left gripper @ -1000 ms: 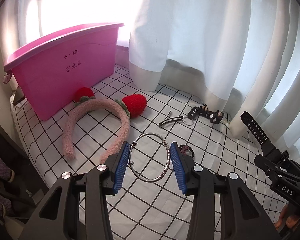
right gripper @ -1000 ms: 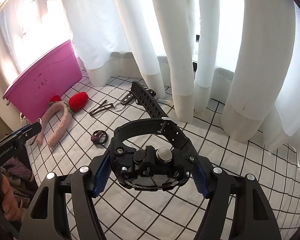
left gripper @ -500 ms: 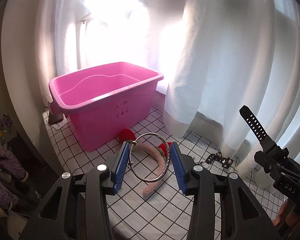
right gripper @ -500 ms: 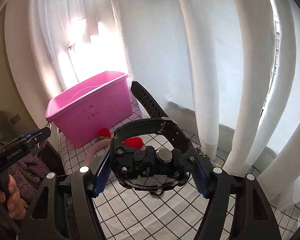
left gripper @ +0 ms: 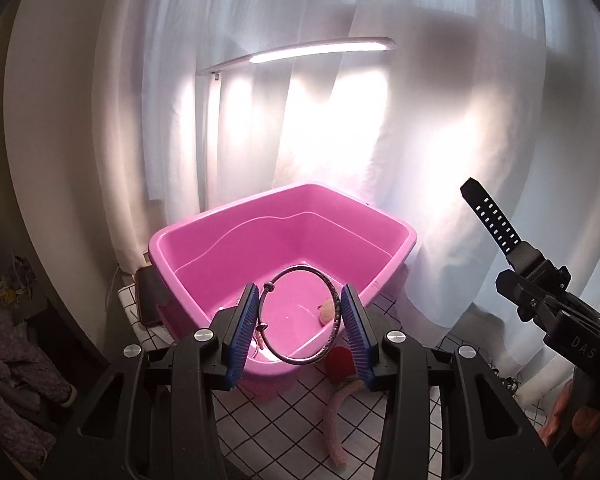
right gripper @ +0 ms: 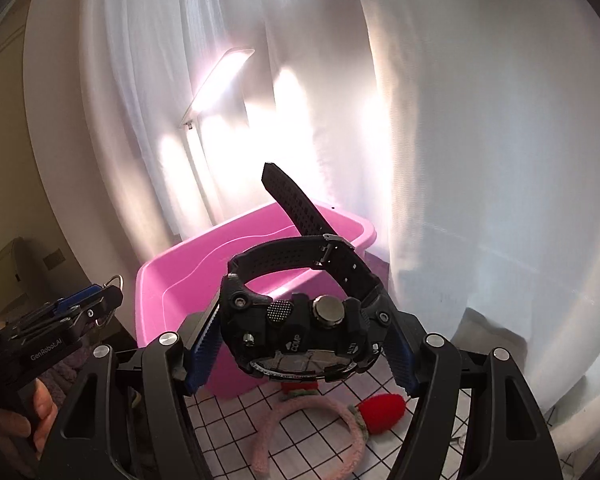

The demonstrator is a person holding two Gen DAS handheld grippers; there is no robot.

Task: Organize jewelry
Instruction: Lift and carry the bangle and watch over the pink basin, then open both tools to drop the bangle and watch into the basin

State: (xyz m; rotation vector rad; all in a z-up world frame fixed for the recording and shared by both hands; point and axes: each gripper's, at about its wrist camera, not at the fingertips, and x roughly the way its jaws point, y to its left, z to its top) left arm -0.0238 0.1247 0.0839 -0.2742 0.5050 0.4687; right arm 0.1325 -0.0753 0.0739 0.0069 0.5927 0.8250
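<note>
Thin round metal bangle [left gripper: 300, 315] pinched in left claw [left gripper: 300, 330], chunky black rubber-strapped watch [right gripper: 300, 320] in right claw [right gripper: 300, 354].

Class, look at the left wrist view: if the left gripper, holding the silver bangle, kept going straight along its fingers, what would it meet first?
Most likely the pink plastic bin. The left gripper, shut on the silver bangle, points into the bin's open top, so probably the inside floor or far wall, though depth is unclear.

Two grippers [left gripper: 300, 324] [right gripper: 300, 344], one bangle [left gripper: 329, 292], one watch [right gripper: 300, 320], one pink bin [left gripper: 204, 264], one plush headband [right gripper: 340, 412] with two red strawberries [right gripper: 382, 408], one lit lamp [left gripper: 320, 46].
</note>
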